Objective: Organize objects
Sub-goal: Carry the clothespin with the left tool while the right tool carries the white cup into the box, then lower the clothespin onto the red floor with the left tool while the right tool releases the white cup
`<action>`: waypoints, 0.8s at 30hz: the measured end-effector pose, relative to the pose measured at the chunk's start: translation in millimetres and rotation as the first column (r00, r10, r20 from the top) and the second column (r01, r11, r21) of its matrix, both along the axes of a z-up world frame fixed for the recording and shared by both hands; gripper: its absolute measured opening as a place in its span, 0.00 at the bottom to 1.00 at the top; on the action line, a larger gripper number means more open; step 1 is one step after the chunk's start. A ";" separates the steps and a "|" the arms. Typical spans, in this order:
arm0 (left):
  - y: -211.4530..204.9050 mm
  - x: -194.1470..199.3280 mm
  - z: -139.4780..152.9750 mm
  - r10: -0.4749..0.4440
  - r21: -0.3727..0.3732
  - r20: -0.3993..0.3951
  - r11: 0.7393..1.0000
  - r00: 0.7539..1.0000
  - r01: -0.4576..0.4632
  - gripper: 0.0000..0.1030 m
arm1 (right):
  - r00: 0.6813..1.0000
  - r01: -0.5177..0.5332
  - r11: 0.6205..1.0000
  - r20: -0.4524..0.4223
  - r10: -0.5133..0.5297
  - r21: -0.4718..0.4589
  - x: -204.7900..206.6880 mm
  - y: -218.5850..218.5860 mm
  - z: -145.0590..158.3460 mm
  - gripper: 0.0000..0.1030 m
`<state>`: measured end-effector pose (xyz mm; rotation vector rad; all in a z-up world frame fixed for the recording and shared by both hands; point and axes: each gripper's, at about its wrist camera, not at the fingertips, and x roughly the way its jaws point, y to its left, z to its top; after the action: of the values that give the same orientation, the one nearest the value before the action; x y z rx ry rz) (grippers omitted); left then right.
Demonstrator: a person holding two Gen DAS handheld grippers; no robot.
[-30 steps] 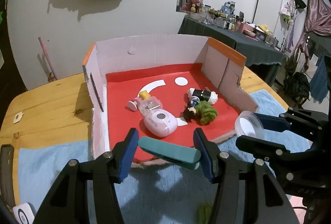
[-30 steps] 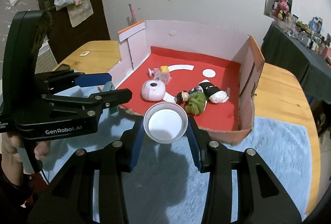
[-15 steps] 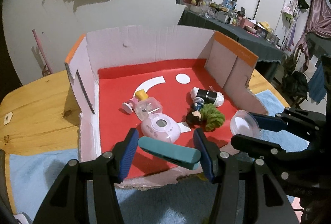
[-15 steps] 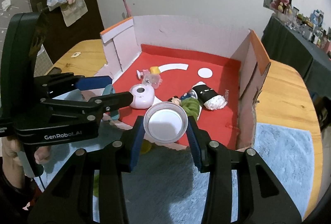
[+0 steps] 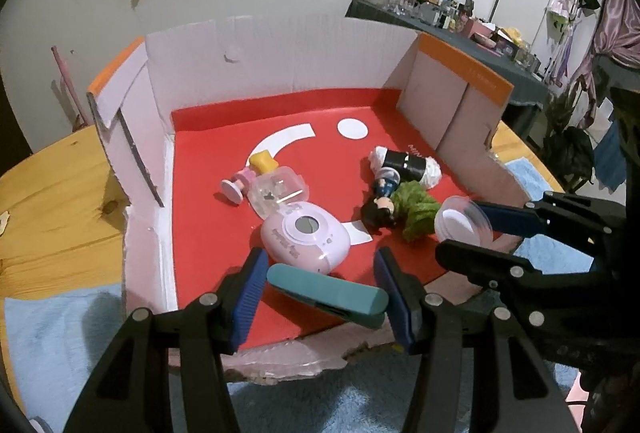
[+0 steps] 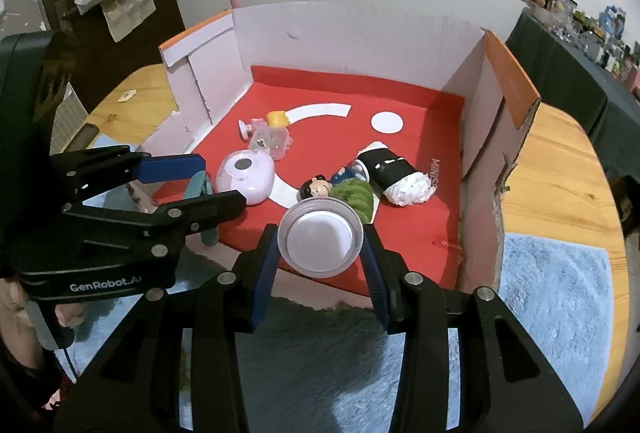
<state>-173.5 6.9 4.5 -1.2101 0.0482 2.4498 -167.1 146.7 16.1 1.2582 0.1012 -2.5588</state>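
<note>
My left gripper (image 5: pixel 322 293) is shut on a teal clip (image 5: pixel 328 296) and holds it over the front edge of the red-floored cardboard box (image 5: pixel 280 65). My right gripper (image 6: pixel 321 233) is shut on a round clear lid (image 6: pixel 321 235) over the box's front edge; the lid also shows in the left wrist view (image 5: pixel 460 225). In the box lie a pink round device (image 5: pixel 306 237), a clear small bottle with a yellow cap (image 5: pixel 276 185), a doll with green clothing (image 5: pixel 400 209) and a black and white roll (image 5: pixel 408 165).
The box stands on a wooden table (image 5: pixel 52 193) with a blue fluffy mat (image 6: pixel 552 297) in front of it. The box's walls (image 6: pixel 508 101) rise at the left, back and right. A cluttered dark table (image 5: pixel 460 29) stands at the back right.
Both grippers have moved forward with their objects, from above the blue mat to above the box's front edge. The box's contents have not moved.
</note>
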 end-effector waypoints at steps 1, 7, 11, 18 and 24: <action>0.0 -0.3 -0.8 0.000 -0.001 0.002 1.000 1.000 0.000 0.56 | 1.000 0.002 1.000 0.005 -0.002 0.002 -1.3 0.7 -1.3 0.38; -0.9 -4.1 -6.0 0.004 0.001 0.021 1.000 1.000 -0.004 0.56 | 0.999 0.008 1.000 0.036 -0.009 0.016 -8.3 2.6 -8.8 0.38; -0.4 -8.0 -9.7 0.009 -0.003 0.032 1.000 0.999 -0.009 0.56 | 0.999 0.007 1.000 0.047 -0.007 0.016 -11.6 2.8 -10.5 0.38; -2.0 -11.0 -8.8 0.020 0.002 0.032 1.000 0.999 -0.020 0.56 | 0.998 0.011 1.000 0.055 -0.012 0.018 -17.2 4.7 -9.3 0.38; 0.5 -15.0 -10.7 0.034 -0.007 0.019 0.999 0.999 -0.034 0.56 | 0.998 0.018 1.000 0.059 -0.018 0.017 -22.0 5.6 -13.7 0.38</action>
<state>-188.5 7.4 -6.2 -1.2469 0.0300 2.4690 -189.1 152.3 2.4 1.3451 0.0989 -2.5384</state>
